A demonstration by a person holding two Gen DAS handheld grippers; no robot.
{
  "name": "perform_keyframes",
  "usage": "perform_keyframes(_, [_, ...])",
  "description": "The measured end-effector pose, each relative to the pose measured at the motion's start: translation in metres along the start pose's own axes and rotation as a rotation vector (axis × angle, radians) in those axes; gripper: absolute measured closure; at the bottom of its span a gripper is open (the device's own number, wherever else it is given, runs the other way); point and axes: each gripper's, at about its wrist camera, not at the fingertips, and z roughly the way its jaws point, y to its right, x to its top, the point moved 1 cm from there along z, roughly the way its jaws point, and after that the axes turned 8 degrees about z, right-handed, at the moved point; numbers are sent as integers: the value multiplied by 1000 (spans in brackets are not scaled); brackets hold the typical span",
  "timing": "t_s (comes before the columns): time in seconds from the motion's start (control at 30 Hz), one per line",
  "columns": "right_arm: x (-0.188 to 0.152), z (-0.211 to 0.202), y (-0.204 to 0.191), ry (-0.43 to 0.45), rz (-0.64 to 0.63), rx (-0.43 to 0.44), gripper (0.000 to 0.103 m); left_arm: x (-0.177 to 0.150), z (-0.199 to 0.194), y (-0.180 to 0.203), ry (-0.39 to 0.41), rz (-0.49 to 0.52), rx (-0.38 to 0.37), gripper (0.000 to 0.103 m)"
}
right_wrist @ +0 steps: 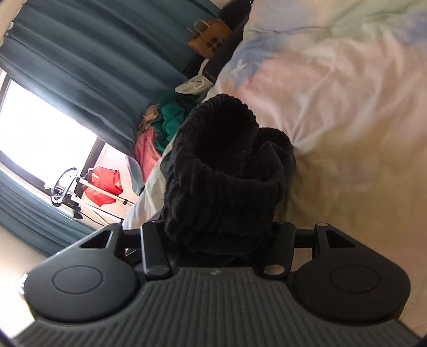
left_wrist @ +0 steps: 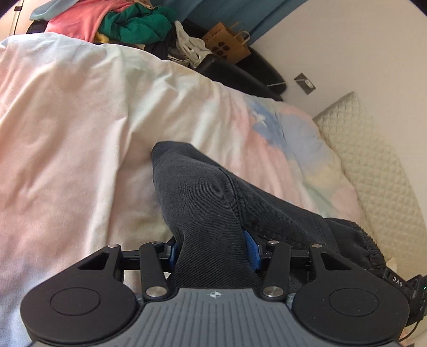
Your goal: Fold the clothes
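A pair of dark grey trousers lies on the pastel duvet. My left gripper is shut on a bunched fold of the trouser fabric, whose blue pads press it from both sides. The elastic waistband runs off to the right. In the right wrist view my right gripper is shut on the ribbed black waistband, which bulges up in front of the camera and hides the fingertips.
A heap of pink and green clothes lies at the far end of the bed. A brown paper bag stands beyond it. A quilted cream pillow lies at the right. Teal curtains hang by the window.
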Motion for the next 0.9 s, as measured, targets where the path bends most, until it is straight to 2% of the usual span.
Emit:
perform_keyframes(0.1, [-22, -5, 23, -22, 0, 13, 48, -26, 4, -15, -3, 38, 2, 49])
perform_keyframes(0.27, [-59, -8, 69, -23, 59, 3, 45, -67, -3, -17, 73, 69, 2, 42])
perform_keyframes(0.4, [-65, -14, 77, 6, 145, -9, 39, -66, -16, 7, 93, 124, 99, 34])
perform_keyframes(0.5, [-65, -27, 63, 13, 180, -78, 37, -60, -34, 28, 86, 159, 161, 29])
perform_keyframes(0.53, [-65, -32, 58, 18, 189, -99, 37, -57, -46, 35, 94, 161, 174, 25])
perform_keyframes(0.63, [-59, -68, 36, 75, 175, -126, 37, -49, -84, 63, 137, 209, 214, 20])
perform_keyframes(0.7, [-54, -96, 16, 102, 111, -117, 37, -44, -107, 88, 167, 256, 241, 13])
perform_keyframes(0.8, [-52, -137, -19, 110, 9, -86, 37, -39, -147, 126, 199, 303, 248, 11])
perform_keyframes(0.87, [-52, -164, -41, 116, -62, -70, 37, -40, -173, 149, 220, 322, 249, 0])
perform_keyframes(0.9, [-55, -176, -53, 119, -99, -63, 37, -41, -184, 160, 233, 332, 251, 0])
